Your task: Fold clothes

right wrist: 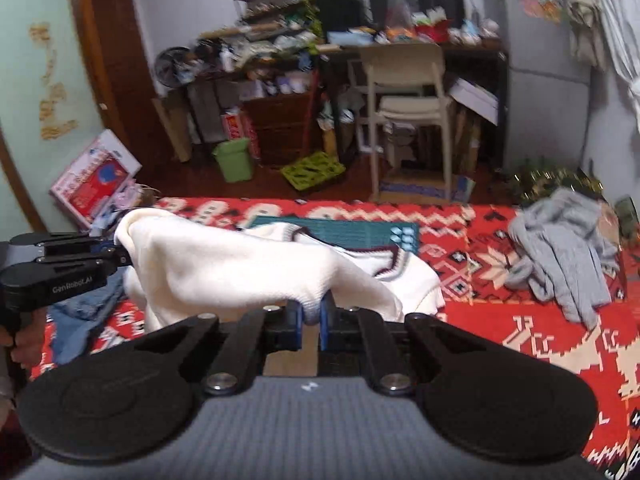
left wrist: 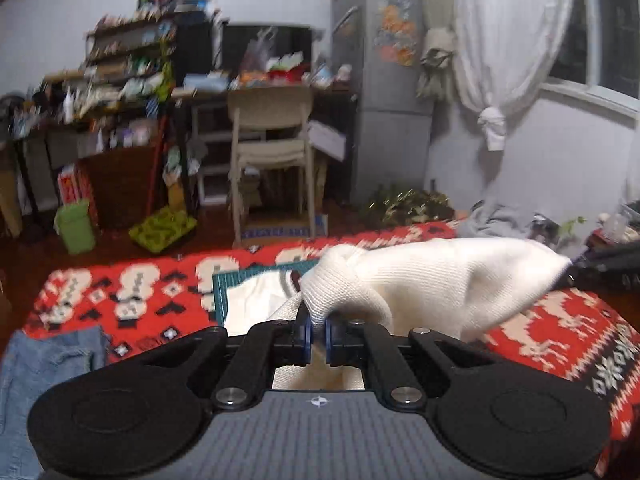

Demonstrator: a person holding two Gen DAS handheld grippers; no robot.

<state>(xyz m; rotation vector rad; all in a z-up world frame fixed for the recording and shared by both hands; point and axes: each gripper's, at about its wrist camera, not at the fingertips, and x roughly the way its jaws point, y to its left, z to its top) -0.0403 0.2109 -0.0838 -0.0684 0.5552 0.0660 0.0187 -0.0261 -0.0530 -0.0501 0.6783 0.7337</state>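
Observation:
A cream knit sweater [left wrist: 432, 276] with a maroon-striped collar [right wrist: 384, 268] hangs stretched between my two grippers above a green cutting mat [right wrist: 352, 232] on the red patterned blanket [right wrist: 500, 320]. My left gripper [left wrist: 318, 332] is shut on a bunched edge of the sweater. My right gripper [right wrist: 311, 320] is shut on another edge. In the right wrist view the left gripper [right wrist: 120, 254] shows at the far left, gripping the sweater's end. In the left wrist view the right gripper [left wrist: 576, 270] shows at the far right edge. The rest of the sweater [right wrist: 416, 292] drapes onto the mat.
Blue jeans [left wrist: 36, 364] lie on the blanket's left side. A grey garment [right wrist: 568, 252] is heaped at the right. Beyond the blanket stand a beige chair [left wrist: 272, 136], a cluttered desk [left wrist: 256, 84], shelves [left wrist: 128, 60], a green bin [left wrist: 76, 228] and a grey fridge [left wrist: 380, 92].

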